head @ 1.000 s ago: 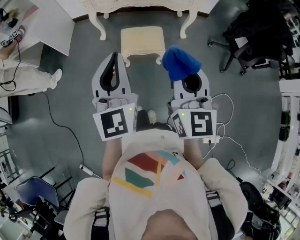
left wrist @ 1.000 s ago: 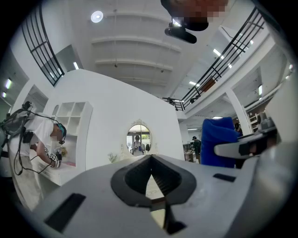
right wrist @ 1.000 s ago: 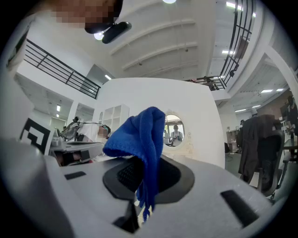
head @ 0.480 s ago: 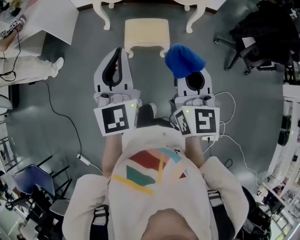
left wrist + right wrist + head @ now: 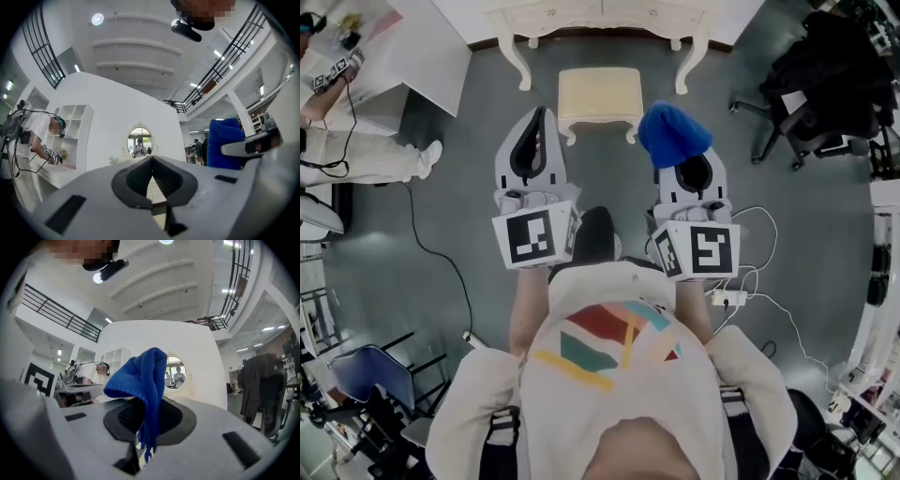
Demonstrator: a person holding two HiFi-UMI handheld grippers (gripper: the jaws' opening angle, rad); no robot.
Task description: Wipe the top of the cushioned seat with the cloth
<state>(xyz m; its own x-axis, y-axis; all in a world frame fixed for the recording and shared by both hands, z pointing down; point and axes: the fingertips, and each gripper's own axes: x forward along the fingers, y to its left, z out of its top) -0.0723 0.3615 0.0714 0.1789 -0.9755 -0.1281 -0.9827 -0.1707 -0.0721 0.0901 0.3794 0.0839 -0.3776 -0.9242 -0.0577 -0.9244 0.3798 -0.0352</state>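
The cushioned seat (image 5: 598, 91) is a low cream stool with a smooth rectangular padded top and short curved white legs. It stands on the grey floor (image 5: 469, 187) just in front of a white carved table (image 5: 600, 13) with scrolled legs. The right tongs (image 5: 677, 150) are clamped on the cloth (image 5: 671, 131), a bright blue knitted piece with a fuzzy surface. In the right gripper view it is bunched into a rounded hump above the dark ribbed pads, with a frayed tail hanging down between them. In the head view the cloth shows just right of the seat's near right corner, off the cushion. The left tongs (image 5: 539, 116) are pressed together with nothing between them. Their white shells taper to a point just left of the seat's near left corner. Well to the right of the seat a black office chair (image 5: 825, 80) carries a heap of dark fabric. On the near side of the seat, thin white cables (image 5: 759, 281) loop across the floor. Left of the seat a black cable (image 5: 441, 253) runs over the floor.
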